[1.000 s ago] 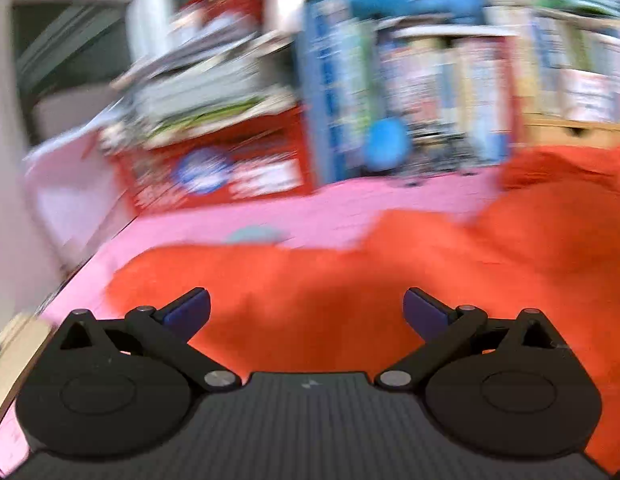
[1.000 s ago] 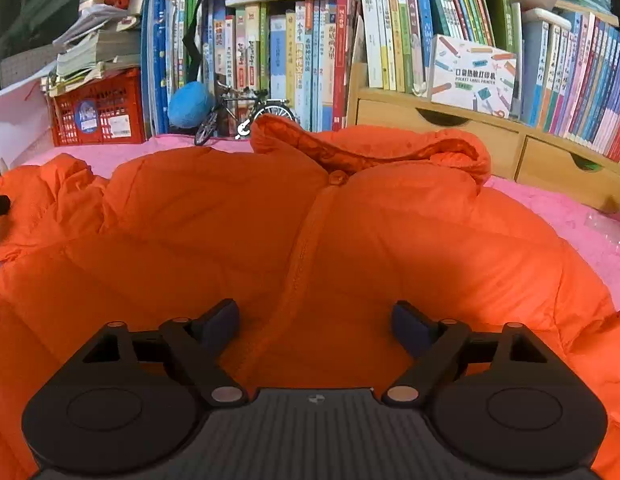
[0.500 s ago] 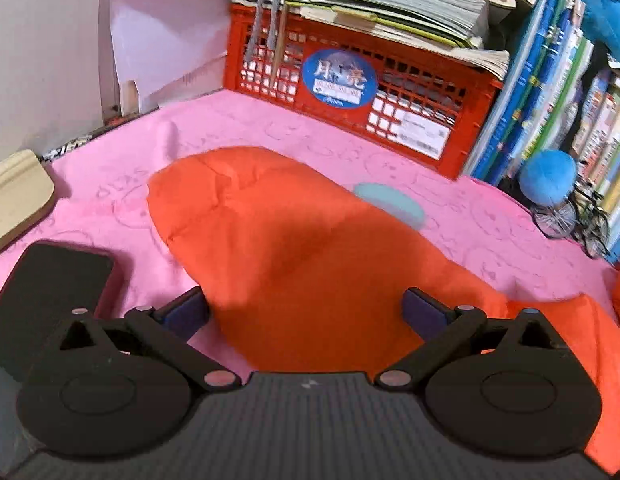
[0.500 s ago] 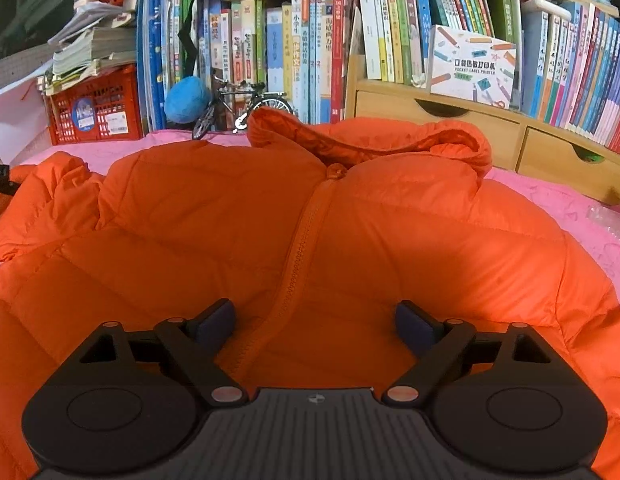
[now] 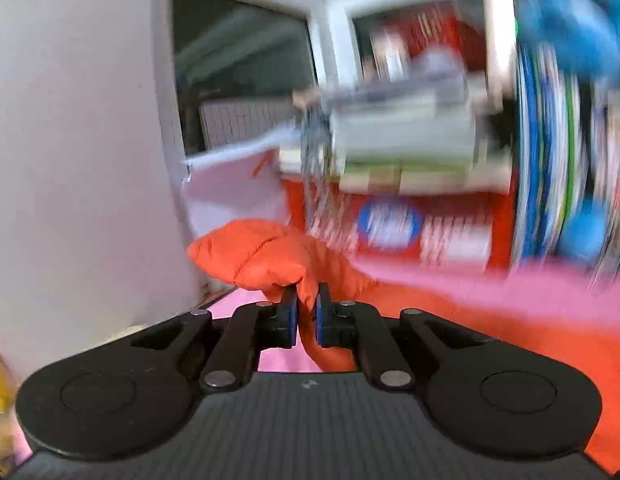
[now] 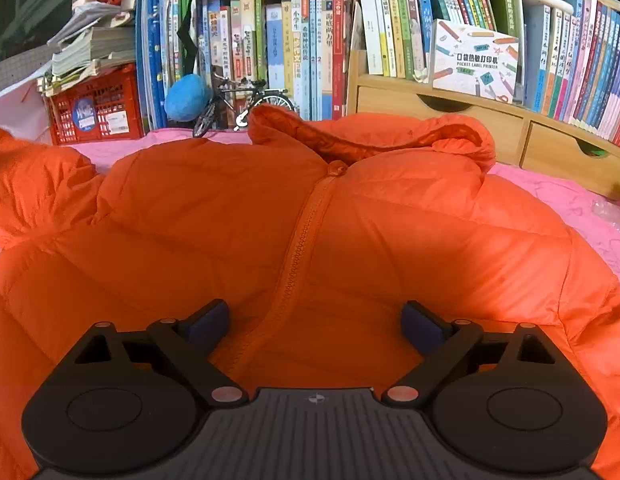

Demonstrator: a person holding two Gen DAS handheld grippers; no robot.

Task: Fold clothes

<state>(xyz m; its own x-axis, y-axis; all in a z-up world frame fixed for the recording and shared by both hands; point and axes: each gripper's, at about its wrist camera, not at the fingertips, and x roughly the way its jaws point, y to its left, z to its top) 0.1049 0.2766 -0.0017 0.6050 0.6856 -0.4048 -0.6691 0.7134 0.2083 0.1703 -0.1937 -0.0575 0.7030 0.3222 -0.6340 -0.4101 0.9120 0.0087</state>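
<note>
Since a moment ago we have closed our left gripper (image 5: 305, 312) on the sleeve end (image 5: 265, 258) of the orange puffer jacket (image 6: 310, 216), lifting it off the pink worktop (image 5: 510, 288), while our right gripper (image 6: 316, 322), jaws wide and empty, hovers over the zipper (image 6: 297, 248).

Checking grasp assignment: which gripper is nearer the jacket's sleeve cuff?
Left. The left gripper is shut on the sleeve cuff; the right gripper hangs open over the jacket's zipper, away from it.
</note>
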